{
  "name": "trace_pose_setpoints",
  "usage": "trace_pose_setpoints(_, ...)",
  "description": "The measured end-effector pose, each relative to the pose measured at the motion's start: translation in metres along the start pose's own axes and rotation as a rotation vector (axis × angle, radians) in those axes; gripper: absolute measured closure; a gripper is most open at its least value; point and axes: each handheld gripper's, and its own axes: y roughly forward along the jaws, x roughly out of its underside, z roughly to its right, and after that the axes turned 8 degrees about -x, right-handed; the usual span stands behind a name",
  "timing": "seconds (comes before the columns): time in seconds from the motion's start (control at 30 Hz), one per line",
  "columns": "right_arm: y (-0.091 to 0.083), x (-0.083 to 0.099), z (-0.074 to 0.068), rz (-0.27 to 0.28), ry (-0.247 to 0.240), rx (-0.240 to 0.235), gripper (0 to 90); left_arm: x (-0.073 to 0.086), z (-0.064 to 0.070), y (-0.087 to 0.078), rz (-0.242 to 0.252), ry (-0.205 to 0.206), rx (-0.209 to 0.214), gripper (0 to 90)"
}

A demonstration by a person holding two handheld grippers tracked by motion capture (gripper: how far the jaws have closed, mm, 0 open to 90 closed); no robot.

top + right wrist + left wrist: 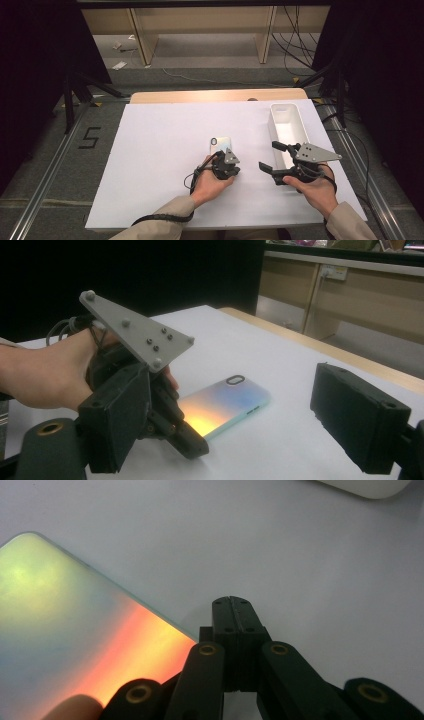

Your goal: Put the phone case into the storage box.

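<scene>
A person seated at a white-covered table (165, 150) is working two hand-held grippers around a phone (220, 145), which is lying face down near the middle of the surface, its iridescent back (green shading into orange) catching the light. The left gripper (226, 167) is resting at the phone's near end, its two black jaws pressed flat together with nothing between them; in the left gripper view their joined tips (232, 611) are sitting on the bare table just beside the phone's corner (90, 645), and whether they are touching its edge cannot be told. The right gripper (272, 157) is hovering well to the right, jaws spread wide and holding nothing, pointing leftward toward the phone (225, 405). Just behind it, a long white tray (278, 107) is standing lengthwise along the table's right side. The right gripper view is also showing the left hand (45, 372) wrapped around its gripper, the grey three-cornered plate (135, 332) on top.
</scene>
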Motion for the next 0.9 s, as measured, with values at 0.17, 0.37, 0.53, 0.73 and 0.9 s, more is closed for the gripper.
trace_pose_setpoints(0.17, 0.0, 0.0, 0.0, -0.001, 0.003, 0.0, 17.1, 0.002, -0.002, -0.003, -0.011, -0.003, -0.007, 89.6)
trace_pose_setpoints(0.37, 0.0, 0.001, 0.0, -0.001, 0.006, 0.001, 17.1, 0.007, -0.007, -0.008, -0.027, -0.011, -0.014, 89.6)
trace_pose_setpoints(0.53, 0.0, 0.001, 0.0, 0.0, 0.006, 0.002, 17.1, 0.016, -0.017, -0.016, -0.04, -0.029, -0.022, 89.7)
trace_pose_setpoints(0.73, 0.0, 0.001, 0.0, 0.002, 0.009, 0.002, 17.3, 0.027, -0.032, -0.027, -0.06, -0.051, -0.042, 89.6)
trace_pose_setpoints(0.9, 0.0, 0.001, 0.0, -0.001, 0.012, 0.001, 17.3, 0.034, -0.042, -0.035, -0.079, -0.057, -0.059, 89.6)
